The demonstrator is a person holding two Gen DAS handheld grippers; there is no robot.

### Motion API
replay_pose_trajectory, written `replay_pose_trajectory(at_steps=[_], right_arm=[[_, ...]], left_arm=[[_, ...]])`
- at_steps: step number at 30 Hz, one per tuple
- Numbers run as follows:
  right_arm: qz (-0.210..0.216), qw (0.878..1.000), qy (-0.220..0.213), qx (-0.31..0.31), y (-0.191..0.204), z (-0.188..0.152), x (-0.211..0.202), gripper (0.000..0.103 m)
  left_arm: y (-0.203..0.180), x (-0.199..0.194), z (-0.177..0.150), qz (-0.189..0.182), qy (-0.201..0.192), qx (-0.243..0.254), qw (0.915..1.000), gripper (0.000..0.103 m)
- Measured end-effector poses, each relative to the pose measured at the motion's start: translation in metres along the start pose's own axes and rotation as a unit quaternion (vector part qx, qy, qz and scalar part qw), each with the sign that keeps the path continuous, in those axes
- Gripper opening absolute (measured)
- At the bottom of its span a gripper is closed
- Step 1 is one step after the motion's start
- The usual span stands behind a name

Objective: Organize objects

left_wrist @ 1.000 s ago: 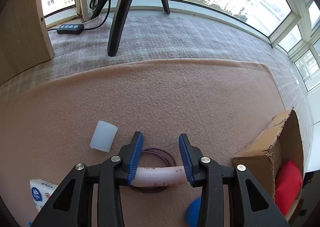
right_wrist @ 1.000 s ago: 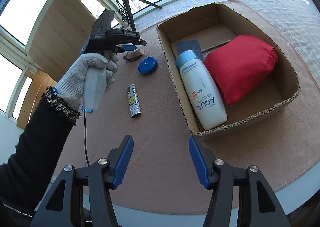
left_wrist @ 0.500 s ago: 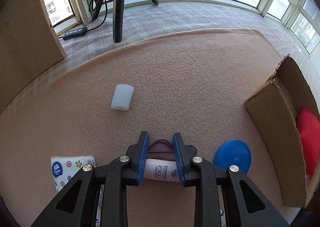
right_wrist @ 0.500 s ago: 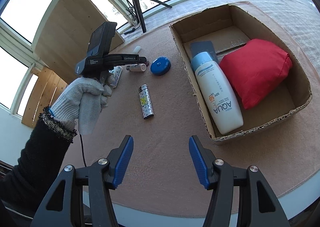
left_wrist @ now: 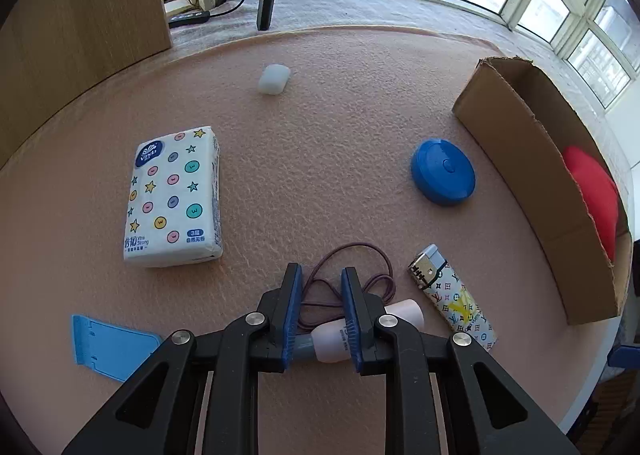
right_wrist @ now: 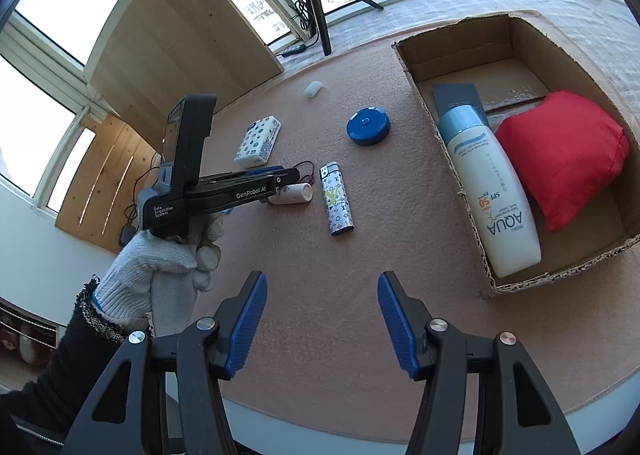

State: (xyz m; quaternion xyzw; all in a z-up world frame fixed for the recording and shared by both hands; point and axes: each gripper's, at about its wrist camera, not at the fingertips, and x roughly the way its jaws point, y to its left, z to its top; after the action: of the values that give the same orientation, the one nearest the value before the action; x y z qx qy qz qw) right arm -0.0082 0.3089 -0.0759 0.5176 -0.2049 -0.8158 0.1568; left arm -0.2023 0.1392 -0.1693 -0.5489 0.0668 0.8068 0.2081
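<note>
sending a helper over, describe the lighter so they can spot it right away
Start at the cardboard box holding the sunscreen bottle. On the mat to its left lies the lighter, a flat stick printed with monograms, metal cap at one end, unlike the plain pink tube beside it.

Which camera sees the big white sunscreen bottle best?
The right wrist view. It shows the whole sunscreen bottle lying in the cardboard box beside the red pouch, label readable. In the left wrist view the box's near wall hides the bottle; only the pouch peeks out.
</note>
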Motion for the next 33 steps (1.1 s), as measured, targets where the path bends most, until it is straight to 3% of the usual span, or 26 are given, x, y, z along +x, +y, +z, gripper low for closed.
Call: replay_pose_trajectory(at_steps=[7,16,21,26,29,33], right_arm=[[0.001,1.000,0.003,-0.006,0.004,0.000,0.002,0.054],[0.002,1.000,0.011,-0.010,0.012,0.000,0.010,0.054],[0.005,1.000,0.018,-0.018,0.021,0.000,0.018,0.054],[0.003,1.000,0.014,-0.021,0.026,0.001,0.019,0.054],[0.003,1.000,0.011,-0.011,0.023,0.001,0.019,0.054],[0.003,1.000,0.007,-0.002,0.020,0.000,0.019,0.054]], left_arm=[[0.010,-0.015,-0.031,-0.024,-0.017,-0.043,0.9987,0.022],[-0.001,-0.030,-0.071,-0.006,-0.022,-0.028,0.9993,0.022],[-0.005,-0.038,-0.090,-0.023,-0.022,-0.025,0.9992,0.022],[0.011,-0.050,-0.087,-0.059,-0.034,-0.070,0.9952,0.022],[0.009,-0.057,-0.078,-0.073,-0.049,-0.064,0.9941,0.022],[-0.004,-0.048,-0.073,-0.093,-0.035,-0.051,0.9937,0.022]])
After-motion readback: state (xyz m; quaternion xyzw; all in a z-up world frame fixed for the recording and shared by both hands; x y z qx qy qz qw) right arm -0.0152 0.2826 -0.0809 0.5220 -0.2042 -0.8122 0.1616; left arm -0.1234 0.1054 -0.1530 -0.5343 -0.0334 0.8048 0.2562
